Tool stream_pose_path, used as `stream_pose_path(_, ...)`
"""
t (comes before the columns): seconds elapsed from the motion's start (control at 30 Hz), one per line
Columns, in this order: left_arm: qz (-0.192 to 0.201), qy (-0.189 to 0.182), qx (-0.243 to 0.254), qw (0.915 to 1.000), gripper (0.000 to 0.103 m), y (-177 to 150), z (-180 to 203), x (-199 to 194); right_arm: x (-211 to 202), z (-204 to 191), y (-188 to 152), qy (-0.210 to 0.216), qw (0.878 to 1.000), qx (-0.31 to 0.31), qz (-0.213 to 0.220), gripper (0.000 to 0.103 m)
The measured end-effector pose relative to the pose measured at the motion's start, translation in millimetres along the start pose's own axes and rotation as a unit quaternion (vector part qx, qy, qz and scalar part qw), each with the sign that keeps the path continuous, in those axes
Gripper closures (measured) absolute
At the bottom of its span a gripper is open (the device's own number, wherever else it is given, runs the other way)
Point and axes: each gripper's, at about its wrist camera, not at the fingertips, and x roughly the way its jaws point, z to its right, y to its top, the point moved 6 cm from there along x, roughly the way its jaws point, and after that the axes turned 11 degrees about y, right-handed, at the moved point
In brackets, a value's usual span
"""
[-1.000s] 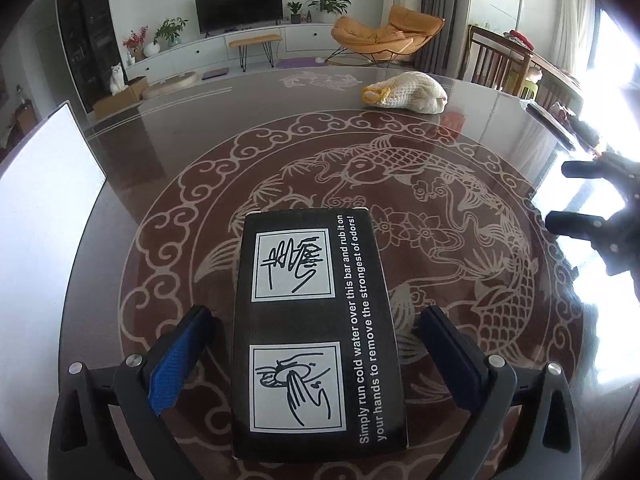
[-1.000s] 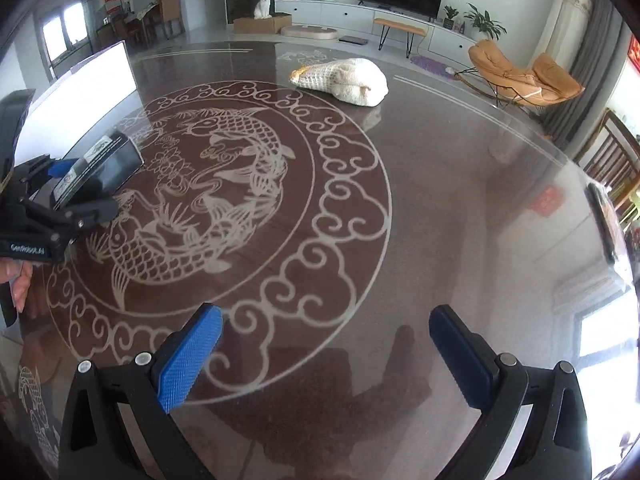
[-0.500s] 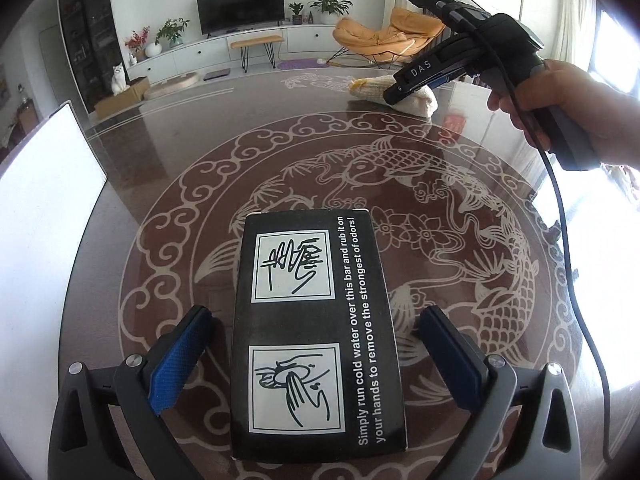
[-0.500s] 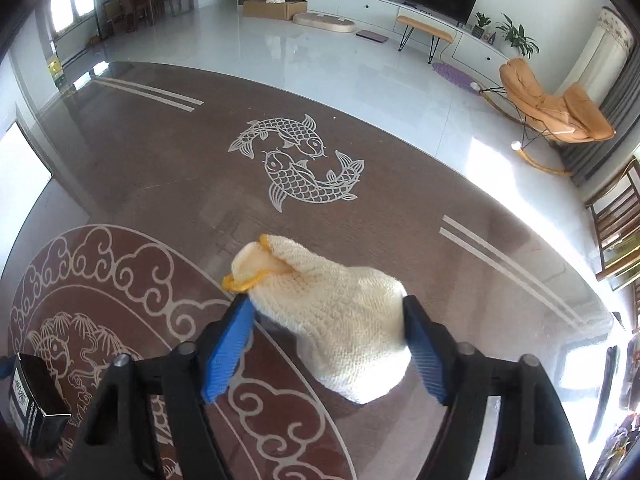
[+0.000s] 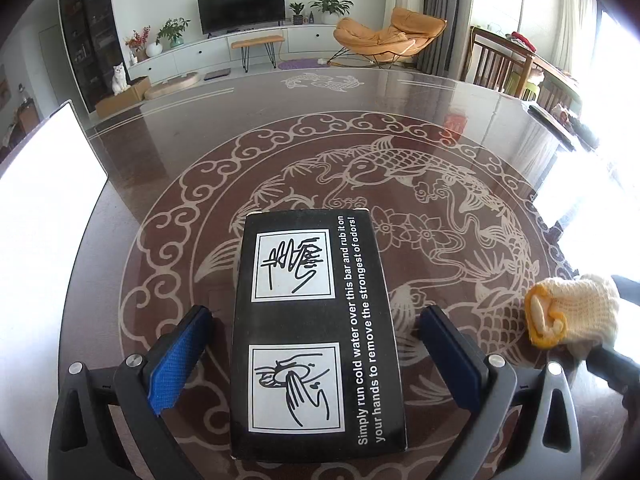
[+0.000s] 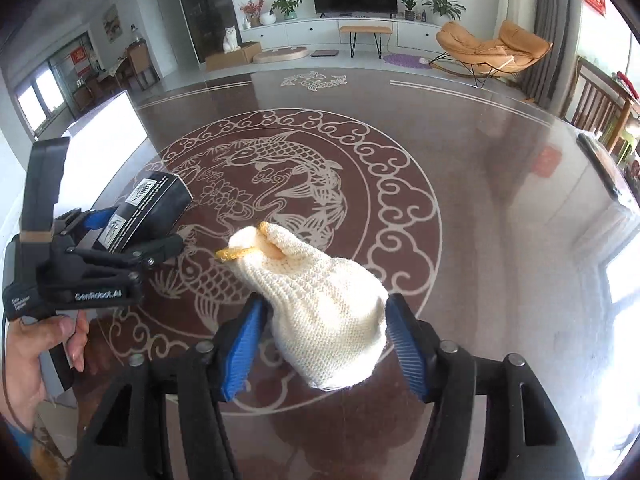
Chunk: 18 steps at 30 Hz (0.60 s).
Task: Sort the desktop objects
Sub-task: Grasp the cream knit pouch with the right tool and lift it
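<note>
Lying on the dark glass table [image 5: 500, 120] over its koi pattern, a black printed box [image 5: 316, 332] is bracketed by the left gripper [image 5: 316, 356], whose blue pads stand wide, clear of both long sides. A cream knitted glove [image 6: 320, 304] with a yellow cuff is pinched between the blue pads of the right gripper [image 6: 324, 344]. The glove is seen just right of the box. A white panel [image 5: 44, 200] is seen at the table's left edge.
</note>
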Motion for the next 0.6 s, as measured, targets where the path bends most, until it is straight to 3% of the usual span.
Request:
stream_pose_path(0.03, 0.0, 0.0, 0.0, 1.0, 0.0, 0, 0, 0, -5, -3, -11, 0.001, 1.0, 0.0, 0.011, 0.001)
stream_pose_path(0.1, 0.0, 0.002, 0.0, 1.0, 0.0, 0, 0, 0, -6, -5, -25, -0.011, 1.0, -0.013, 0.022, 0.0)
stream_pose_path(0.2, 0.0, 0.002, -0.001, 1.0, 0.0, 0, -1, -1, 3, -3, -34, -0.021, 1.0, -0.022, 0.002, 0.0)
stream_pose_path(0.6, 0.0, 0.002, -0.001, 1.0, 0.0, -2, -1, -1, 12, -4, -32, -0.043, 0.999, -0.028, -0.005, 0.0)
